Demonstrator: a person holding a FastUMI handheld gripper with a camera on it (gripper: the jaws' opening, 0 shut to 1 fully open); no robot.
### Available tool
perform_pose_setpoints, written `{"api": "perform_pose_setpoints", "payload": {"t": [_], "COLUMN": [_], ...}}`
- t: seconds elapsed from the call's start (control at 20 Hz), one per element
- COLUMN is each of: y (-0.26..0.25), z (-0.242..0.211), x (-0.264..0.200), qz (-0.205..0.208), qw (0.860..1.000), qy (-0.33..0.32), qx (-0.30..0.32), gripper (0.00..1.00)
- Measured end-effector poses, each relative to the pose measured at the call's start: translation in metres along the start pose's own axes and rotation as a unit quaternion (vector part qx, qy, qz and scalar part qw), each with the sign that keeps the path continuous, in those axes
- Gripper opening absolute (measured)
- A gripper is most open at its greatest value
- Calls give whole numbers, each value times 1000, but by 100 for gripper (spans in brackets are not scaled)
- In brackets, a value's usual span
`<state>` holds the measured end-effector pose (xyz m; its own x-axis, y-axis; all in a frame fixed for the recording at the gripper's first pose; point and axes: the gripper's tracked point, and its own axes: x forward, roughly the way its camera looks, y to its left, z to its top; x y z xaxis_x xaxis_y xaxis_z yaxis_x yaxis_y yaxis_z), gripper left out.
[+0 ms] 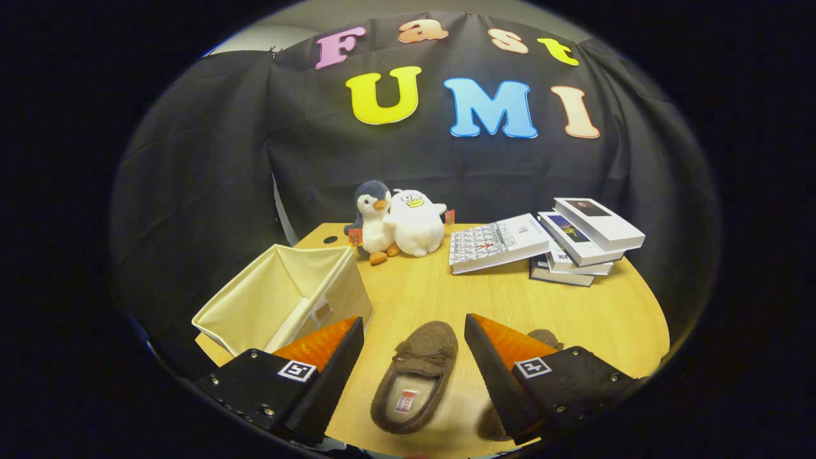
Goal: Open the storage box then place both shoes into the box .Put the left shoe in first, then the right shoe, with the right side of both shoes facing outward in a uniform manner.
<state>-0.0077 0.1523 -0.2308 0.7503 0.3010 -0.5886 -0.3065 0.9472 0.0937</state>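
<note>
Box (287, 296), cream fabric and open-topped, sits on the table (446, 293) just left of the near slipper (414, 376). The gripper (414, 335) is spread wide, that slipper lying between its fingers, untouched. A second slipper (545, 338), probably its pair, hides mostly behind the right finger. Plush toys (398, 223) and books (548, 242) lie beyond the slipper.

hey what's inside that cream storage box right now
The storage box is open, showing bare cream walls with no shoe visible; its floor is hidden by the near wall. One slipper lies between the open gripper jaws.
</note>
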Motion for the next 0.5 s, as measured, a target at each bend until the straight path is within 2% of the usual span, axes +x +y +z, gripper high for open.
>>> {"api": "perform_pose_setpoints", "payload": {"t": [0.5], "y": [-27], "z": [-88], "x": [32], "qz": [-19], "qw": [994], "qy": [103], "qx": [-9], "gripper": [98]}}
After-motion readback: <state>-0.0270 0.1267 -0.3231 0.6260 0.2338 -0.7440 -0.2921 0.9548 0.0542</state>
